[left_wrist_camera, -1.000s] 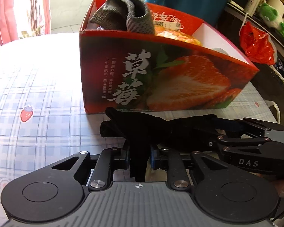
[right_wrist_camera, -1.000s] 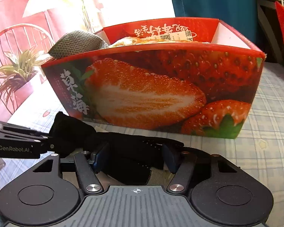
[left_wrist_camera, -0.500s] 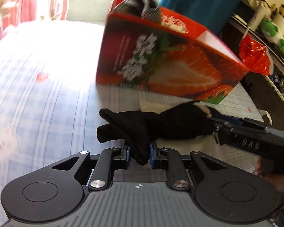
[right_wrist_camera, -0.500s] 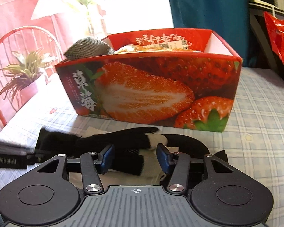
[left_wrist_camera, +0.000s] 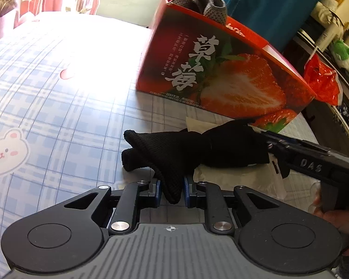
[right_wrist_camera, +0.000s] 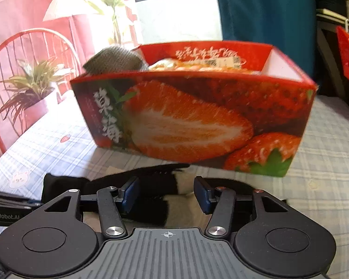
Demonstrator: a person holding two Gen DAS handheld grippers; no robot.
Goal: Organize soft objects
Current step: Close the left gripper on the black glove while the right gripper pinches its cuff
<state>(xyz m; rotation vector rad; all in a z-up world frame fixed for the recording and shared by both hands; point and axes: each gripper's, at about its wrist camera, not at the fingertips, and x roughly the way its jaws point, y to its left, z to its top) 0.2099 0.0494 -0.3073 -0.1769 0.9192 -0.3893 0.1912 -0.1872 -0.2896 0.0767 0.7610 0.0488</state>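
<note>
Pinching black sock (left_wrist_camera: 174, 153), left gripper (left_wrist_camera: 172, 191); right gripper (right_wrist_camera: 167, 193) just reopened, astride sock.

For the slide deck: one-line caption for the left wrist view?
Left gripper pinches a black sock on the plaid cloth, strawberry box behind.

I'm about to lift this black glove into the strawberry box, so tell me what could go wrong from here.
1. The left claw pinches only one narrow fold of the black glove; the rest hangs loose and may slip out as it rises.
2. The right claw has just been opening slightly and stands open around the glove's other end; that end will probably drag.
3. The strawberry box already holds a grey knit item bulging above its rim, so the glove may snag on it.
</note>
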